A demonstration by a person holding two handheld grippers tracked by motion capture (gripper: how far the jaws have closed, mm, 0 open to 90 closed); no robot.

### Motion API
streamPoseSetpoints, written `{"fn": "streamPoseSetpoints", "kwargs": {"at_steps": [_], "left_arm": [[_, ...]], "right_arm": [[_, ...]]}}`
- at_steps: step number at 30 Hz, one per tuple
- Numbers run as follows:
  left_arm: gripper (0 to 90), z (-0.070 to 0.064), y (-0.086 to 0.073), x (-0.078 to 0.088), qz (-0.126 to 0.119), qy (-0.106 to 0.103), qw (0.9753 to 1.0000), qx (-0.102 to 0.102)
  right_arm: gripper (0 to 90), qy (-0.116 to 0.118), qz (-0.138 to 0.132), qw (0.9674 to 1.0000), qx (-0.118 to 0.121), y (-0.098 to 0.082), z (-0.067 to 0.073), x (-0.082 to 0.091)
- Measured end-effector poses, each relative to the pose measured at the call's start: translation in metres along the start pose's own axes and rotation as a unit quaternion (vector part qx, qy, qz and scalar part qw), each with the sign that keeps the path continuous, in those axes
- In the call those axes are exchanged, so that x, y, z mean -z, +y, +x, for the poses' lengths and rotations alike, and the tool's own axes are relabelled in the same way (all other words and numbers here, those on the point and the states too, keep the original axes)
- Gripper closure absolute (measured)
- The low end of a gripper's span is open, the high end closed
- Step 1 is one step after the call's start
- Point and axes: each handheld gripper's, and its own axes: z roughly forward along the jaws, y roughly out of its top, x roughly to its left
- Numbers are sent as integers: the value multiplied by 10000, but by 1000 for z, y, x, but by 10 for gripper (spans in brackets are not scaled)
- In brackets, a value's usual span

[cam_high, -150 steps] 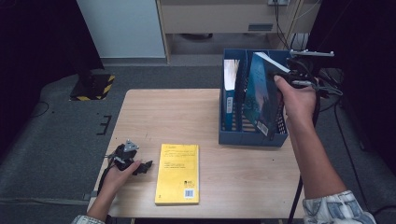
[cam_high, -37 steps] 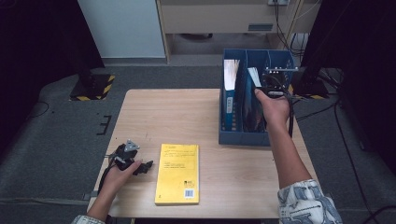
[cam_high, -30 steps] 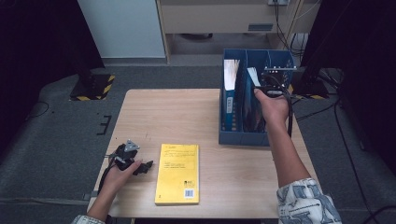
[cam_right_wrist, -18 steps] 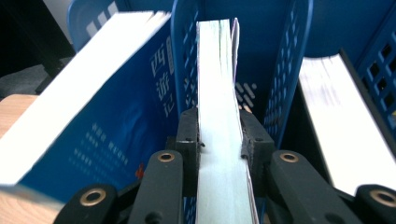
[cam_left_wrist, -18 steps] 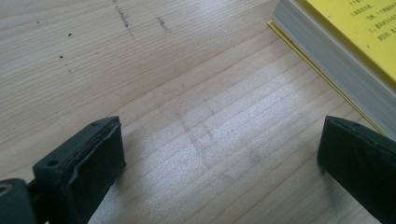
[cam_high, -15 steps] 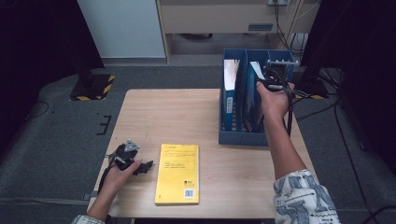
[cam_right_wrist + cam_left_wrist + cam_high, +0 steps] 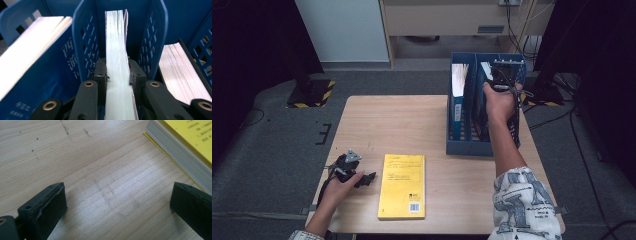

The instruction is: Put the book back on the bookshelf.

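My right gripper (image 7: 499, 80) is shut on a thin book (image 7: 486, 70) that stands on edge inside the blue file holder (image 7: 482, 147) at the table's far right. In the right gripper view both pads press the book's white page edge (image 7: 116, 50), with my right gripper (image 7: 117, 72) in the middle compartment. A yellow book (image 7: 403, 185) lies flat near the table's front edge. Just left of it my left gripper (image 7: 362, 177) rests on the table. In the left gripper view it (image 7: 117, 205) stands open over bare wood, the yellow book (image 7: 190, 135) beside its right jaw.
A blue-covered book (image 7: 37, 62) leans in the holder's left compartment (image 7: 458, 95), and another book (image 7: 182, 72) lies in the right one. The perforated dividers (image 7: 85, 32) flank the held book closely. Bare wooden tabletop (image 7: 402, 125) spreads left of the holder.
My right hand has shifted the held book a little farther back inside the holder, and the book stands straighter. The left hand and yellow book have not moved.
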Motion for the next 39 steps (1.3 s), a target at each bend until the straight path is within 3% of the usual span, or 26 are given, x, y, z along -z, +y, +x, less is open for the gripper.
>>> {"fn": "streamPoseSetpoints", "kwargs": {"at_steps": [5,15,28,39], "left_arm": [[0,0,0,0,1,-2,10000,0],[0,0,0,0,2,4,10000,4],[0,0,0,0,-10,2,10000,5],[0,0,0,-1,-4,3,10000,2]], "right_arm": [[734,-67,18,10000,11,-2,1,-3],[725,10,22,10000,20,-7,8,-3],[669,369,4,9989,-299,-12,14,-3],[590,692,-80,9961,-548,-17,18,-2]]}}
